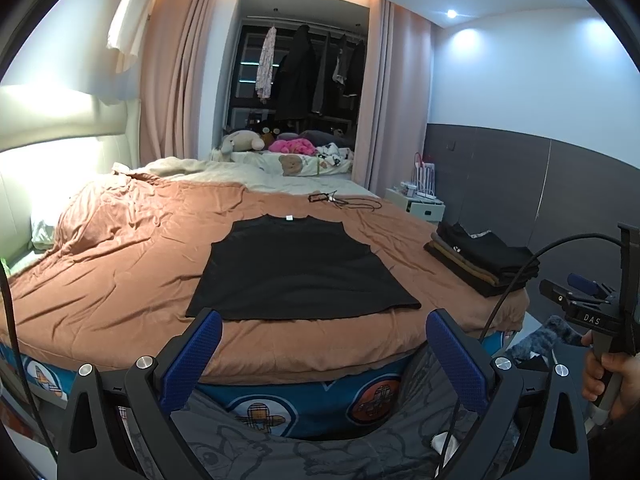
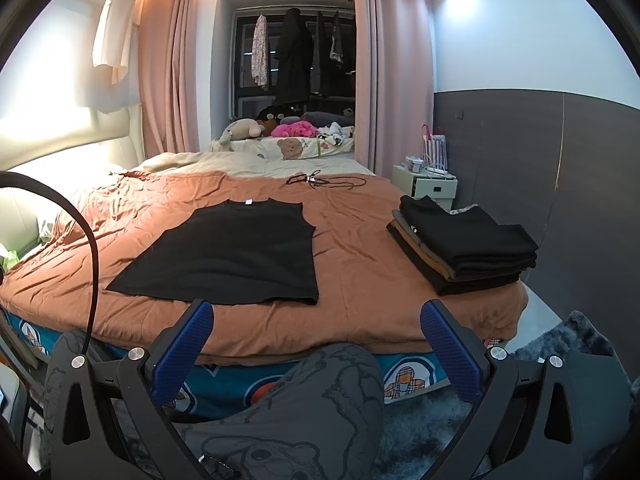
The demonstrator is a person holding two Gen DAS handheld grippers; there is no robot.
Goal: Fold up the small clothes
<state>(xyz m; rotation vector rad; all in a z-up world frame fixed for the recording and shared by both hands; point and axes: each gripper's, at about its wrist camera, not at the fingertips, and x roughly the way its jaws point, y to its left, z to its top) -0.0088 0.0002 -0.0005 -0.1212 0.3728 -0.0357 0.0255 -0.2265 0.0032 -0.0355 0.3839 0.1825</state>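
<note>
A black sleeveless top (image 1: 296, 268) lies flat on the brown bedspread (image 1: 120, 280), neck away from me; it also shows in the right wrist view (image 2: 232, 252). My left gripper (image 1: 324, 344) is open and empty, held just short of the top's near hem, over the bed's front edge. My right gripper (image 2: 316, 336) is open and empty, over the bed's front edge, to the right of the top's near right corner. The right gripper's body also shows at the right edge of the left wrist view (image 1: 588, 308).
A stack of folded dark clothes (image 2: 460, 248) sits at the bed's right front corner (image 1: 484, 260). A black cable and strap (image 2: 320, 181) lie at the bed's far side. Stuffed toys (image 2: 280, 130) are behind. A white nightstand (image 2: 426, 186) stands to the right. My grey-clad knee (image 2: 300, 400) is below.
</note>
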